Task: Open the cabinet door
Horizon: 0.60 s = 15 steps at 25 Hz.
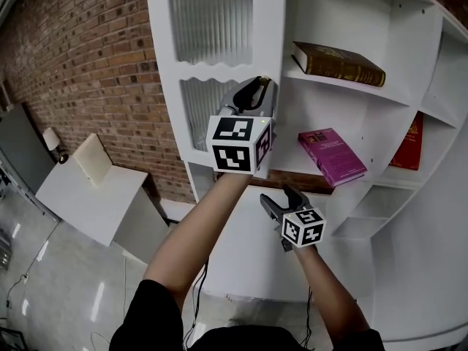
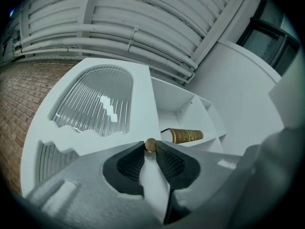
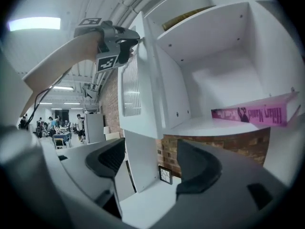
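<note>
Nearest, the right gripper [image 1: 281,198] hangs low in front of the cabinet with its jaws standing apart [image 3: 150,159]. Nothing is pressed between them; its own view only looks past them at the door's lower edge and the brick behind. Above it, the left gripper [image 1: 259,85] is raised and clamped on the small brass knob [image 2: 151,145], the ribbed pads pinching it from both sides at their very tips.

The knob sits on the free edge of the white door [image 1: 267,42], which has ribbed glass panes and already stands swung out from the cabinet. The shelves [image 1: 351,86] lie exposed beside it, so the opening looks largely done and what is left is probably the last of the swing.

To do that well, the pull should follow the door's arc round its hinge rather than run straight back. The knob is round, smooth and held only at the pad tips, so a sideways tug could slip it out. The free gripper is best kept clear of the door's path.

Further in, a brown book [image 1: 338,64] lies on the upper shelf, a pink book [image 1: 330,156] on the one below and a red book [image 1: 411,143] stands to the right — none of them near the door.
</note>
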Each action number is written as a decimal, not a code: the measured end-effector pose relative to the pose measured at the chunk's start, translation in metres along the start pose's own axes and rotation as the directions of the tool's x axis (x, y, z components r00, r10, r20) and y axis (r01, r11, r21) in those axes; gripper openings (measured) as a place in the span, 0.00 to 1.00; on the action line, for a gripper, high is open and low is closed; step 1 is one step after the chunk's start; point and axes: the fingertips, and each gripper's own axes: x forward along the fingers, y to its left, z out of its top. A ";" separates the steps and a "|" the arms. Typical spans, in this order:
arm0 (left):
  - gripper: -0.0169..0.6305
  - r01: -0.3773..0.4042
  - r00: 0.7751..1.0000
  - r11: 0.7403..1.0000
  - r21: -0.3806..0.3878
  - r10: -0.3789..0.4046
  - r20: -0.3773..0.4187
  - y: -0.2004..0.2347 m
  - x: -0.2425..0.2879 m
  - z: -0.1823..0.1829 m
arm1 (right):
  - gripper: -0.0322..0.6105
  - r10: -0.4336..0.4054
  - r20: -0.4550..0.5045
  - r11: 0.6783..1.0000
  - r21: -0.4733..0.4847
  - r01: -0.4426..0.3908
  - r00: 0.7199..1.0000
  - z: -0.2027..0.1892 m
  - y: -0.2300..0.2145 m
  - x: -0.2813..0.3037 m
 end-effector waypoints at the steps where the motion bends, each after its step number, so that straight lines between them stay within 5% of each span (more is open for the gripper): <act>1: 0.16 0.001 1.000 1.000 0.000 -0.001 -0.005 0.000 0.001 0.000 | 0.58 0.003 0.002 1.000 0.004 -0.003 1.000 0.003 -0.001 0.006; 10: 0.16 0.012 1.000 1.000 -0.008 -0.013 -0.016 0.001 0.001 0.001 | 0.56 0.056 0.034 0.997 -0.062 -0.054 0.998 0.027 0.004 0.050; 15: 0.16 0.023 0.999 1.000 0.001 -0.023 -0.024 0.000 -0.001 0.001 | 0.36 0.047 0.012 0.998 -0.038 -0.046 0.999 0.020 -0.005 0.063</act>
